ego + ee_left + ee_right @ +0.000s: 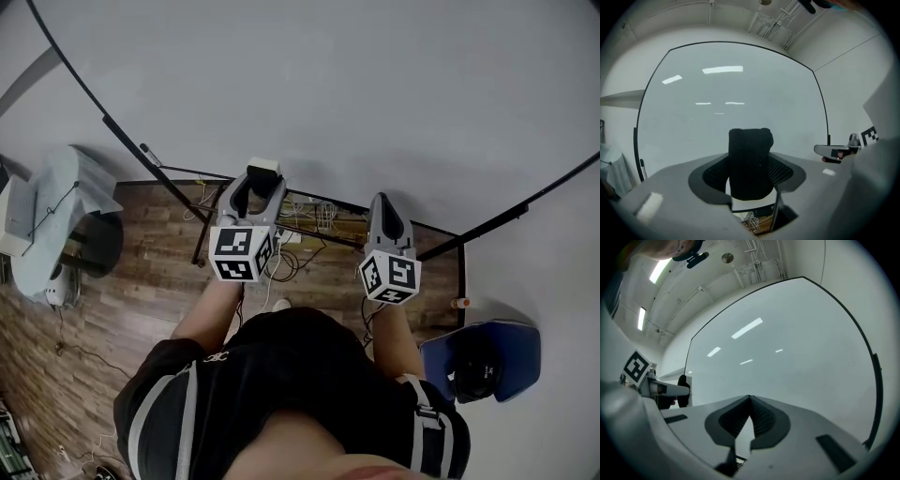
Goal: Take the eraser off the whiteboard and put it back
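Left gripper (pixel 258 189) first, from the head view: clamped on a block eraser (pixel 263 167), showing only its hard white plastic back, nosed toward 12 o'clock at the glossy, black-framed whiteboard (pixel 328 94); cannot tell whether touching. Switching to the left gripper view and catching what the head misses: the eraser's fuzzy black felt face (pixel 750 161), rounded at the corners, gripped dead centre between ribbed dark rubber pads (pixel 782 171) with jaws spread wide. Spotting the right gripper (pixel 825 150) at 3 o'clock there, smooth grey shell, checkered marker cube behind. Over to the right gripper view: ribbed pads (pixel 763 420) pressed together into a tight V, closed on nothing, facing a board streaked with ceiling-light reflections. Back to the head for what neither claw camera gives: wood-grain plank floor (pixel 141 281) at 8 o'clock, tangled cables (pixel 309 220) beneath the board's lower edge, blue cushioned seat (pixel 520 356) carrying a black cap (pixel 476 370) at 4 o'clock.
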A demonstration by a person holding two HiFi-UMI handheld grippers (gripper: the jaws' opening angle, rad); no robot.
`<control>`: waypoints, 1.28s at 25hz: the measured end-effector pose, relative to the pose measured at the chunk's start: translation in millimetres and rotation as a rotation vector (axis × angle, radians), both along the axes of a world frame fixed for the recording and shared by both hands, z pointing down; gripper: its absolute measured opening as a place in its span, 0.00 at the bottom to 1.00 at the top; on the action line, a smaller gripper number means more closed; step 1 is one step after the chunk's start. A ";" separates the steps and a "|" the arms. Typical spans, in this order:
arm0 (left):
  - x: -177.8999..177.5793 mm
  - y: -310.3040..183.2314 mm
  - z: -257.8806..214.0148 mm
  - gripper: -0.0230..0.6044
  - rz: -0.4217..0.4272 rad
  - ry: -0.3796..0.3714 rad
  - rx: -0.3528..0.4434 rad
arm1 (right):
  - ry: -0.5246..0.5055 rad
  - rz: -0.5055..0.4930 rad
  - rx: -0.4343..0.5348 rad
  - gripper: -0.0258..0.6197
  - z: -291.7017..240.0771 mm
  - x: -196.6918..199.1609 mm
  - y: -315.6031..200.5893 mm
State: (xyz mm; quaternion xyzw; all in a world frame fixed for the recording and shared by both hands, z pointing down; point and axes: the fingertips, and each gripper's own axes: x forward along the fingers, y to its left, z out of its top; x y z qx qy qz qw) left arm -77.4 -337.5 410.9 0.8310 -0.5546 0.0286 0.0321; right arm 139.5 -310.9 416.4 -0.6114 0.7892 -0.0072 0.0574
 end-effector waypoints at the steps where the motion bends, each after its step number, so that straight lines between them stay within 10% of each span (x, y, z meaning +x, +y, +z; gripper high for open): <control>1: 1.2 -3.2 -2.3 0.42 0.002 -0.004 0.003 | 0.001 0.006 0.001 0.05 0.0 2.2 1.7; 32: 54.0 -101.1 8.2 0.42 0.003 -0.070 -0.040 | 0.056 0.179 -0.039 0.05 5.9 66.3 28.8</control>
